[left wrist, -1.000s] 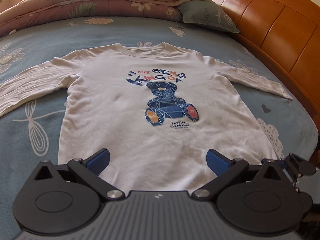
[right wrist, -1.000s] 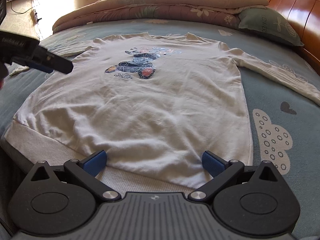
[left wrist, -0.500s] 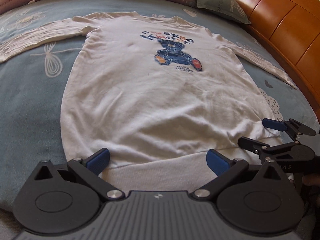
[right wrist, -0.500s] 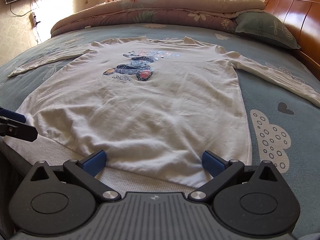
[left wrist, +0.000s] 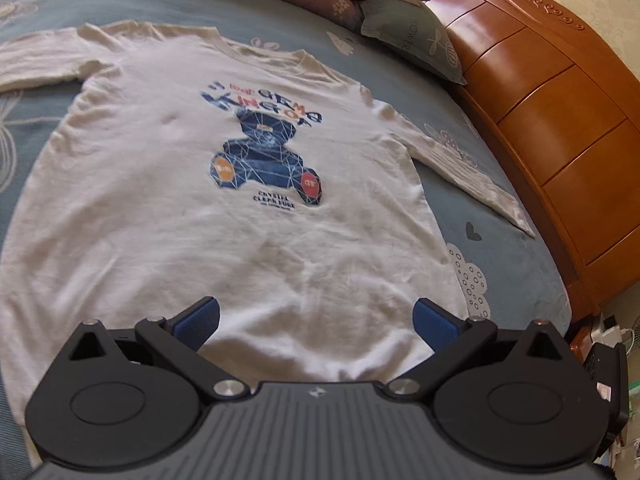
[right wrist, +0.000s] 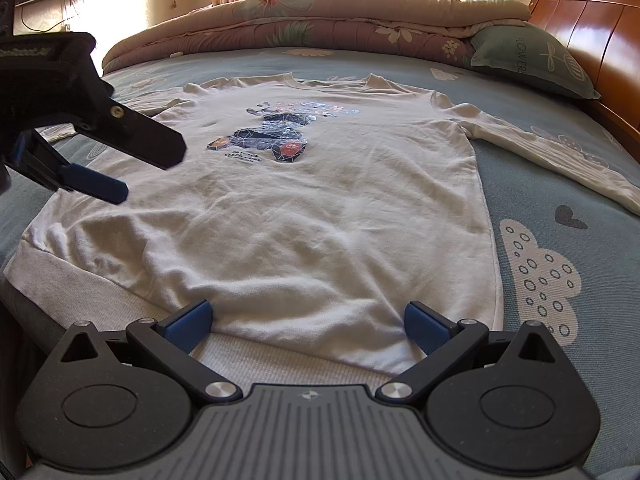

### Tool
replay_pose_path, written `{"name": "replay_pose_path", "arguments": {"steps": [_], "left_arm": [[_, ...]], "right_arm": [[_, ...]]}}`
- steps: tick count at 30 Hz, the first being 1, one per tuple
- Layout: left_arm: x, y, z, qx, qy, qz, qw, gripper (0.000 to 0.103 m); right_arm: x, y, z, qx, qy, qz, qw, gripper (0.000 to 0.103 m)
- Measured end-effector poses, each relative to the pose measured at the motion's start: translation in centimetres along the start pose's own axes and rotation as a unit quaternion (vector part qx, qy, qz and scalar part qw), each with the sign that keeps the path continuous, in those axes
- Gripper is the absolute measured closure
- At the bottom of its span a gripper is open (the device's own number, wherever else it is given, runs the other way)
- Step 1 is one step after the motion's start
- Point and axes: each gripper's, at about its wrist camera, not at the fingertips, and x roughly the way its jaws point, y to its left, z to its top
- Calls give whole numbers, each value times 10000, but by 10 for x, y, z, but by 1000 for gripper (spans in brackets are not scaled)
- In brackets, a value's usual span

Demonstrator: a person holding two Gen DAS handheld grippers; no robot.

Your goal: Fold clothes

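Note:
A cream long-sleeved shirt [left wrist: 168, 208] [right wrist: 328, 208] with a blue bear print [left wrist: 264, 164] lies flat and face up on the bed, both sleeves spread out. Its ribbed hem [right wrist: 280, 360] runs along the bed's near edge. My left gripper [left wrist: 316, 320] hovers open above the lower body of the shirt, holding nothing. In the right wrist view, the left gripper [right wrist: 146, 174] shows above the shirt's left side. My right gripper [right wrist: 308, 322] stands open just over the hem near the shirt's right corner, with cloth visible between its blue pads [right wrist: 424, 326].
The blue-grey patterned sheet [right wrist: 560, 240] covers the bed. A wooden headboard [left wrist: 560, 128] runs along the right side, with a green pillow [left wrist: 412, 40] against it. A rolled quilt [right wrist: 320, 20] lies at the far end under a window.
My left gripper has come up from low beside the hem and moved forward over the shirt, turned slightly right. My right gripper has stayed at the hem.

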Motion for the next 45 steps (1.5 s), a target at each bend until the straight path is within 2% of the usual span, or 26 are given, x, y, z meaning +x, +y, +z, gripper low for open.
{"name": "replay_pose_path", "arguments": {"steps": [2,4,7,13,21,24,27,29,31,35,41,45], "left_arm": [[11,4,-4,-134,82,-60,9999,1],[13,5,-4,-69,-45,-105,9999,1],[16,8,6,-260,-84,-135,9995,1],[-2,0,5,-438,-197,-252,9985,1],[-2,8,-25,-520,67,-181,9985,1],[-8,6,-22,-492,239,-223,9983,1],[-10,9,-18,-570,76,-222,9981,1],[-5,14,-19,-720,134,-152,9972,1],[-5,13,-24,-668,101,-163,9976,1],[-7,5,-22,-545,306,-164,9979,1],[-5,-2,1,-659,61,-473,9967,1],[11,-12,-5,-618,295,-602,9958,1]], "right_arm": [[0,0,0,-2,-2,-4,10000,0],[0,0,0,-6,-6,-9,10000,0],[0,0,-1,-9,-13,-12,10000,0],[0,0,-1,-4,-17,-10,10000,0],[2,0,0,-15,-15,-26,10000,0],[-1,2,-3,-19,-43,-30,10000,0],[-1,1,-3,-20,-35,-27,10000,0],[-1,1,-2,-19,-31,-27,10000,0],[0,2,-2,-25,-31,-33,10000,0],[0,1,-2,-18,-28,-30,10000,0],[0,1,-3,-17,-33,-30,10000,0],[1,1,-2,-13,-30,-31,10000,0]]}}
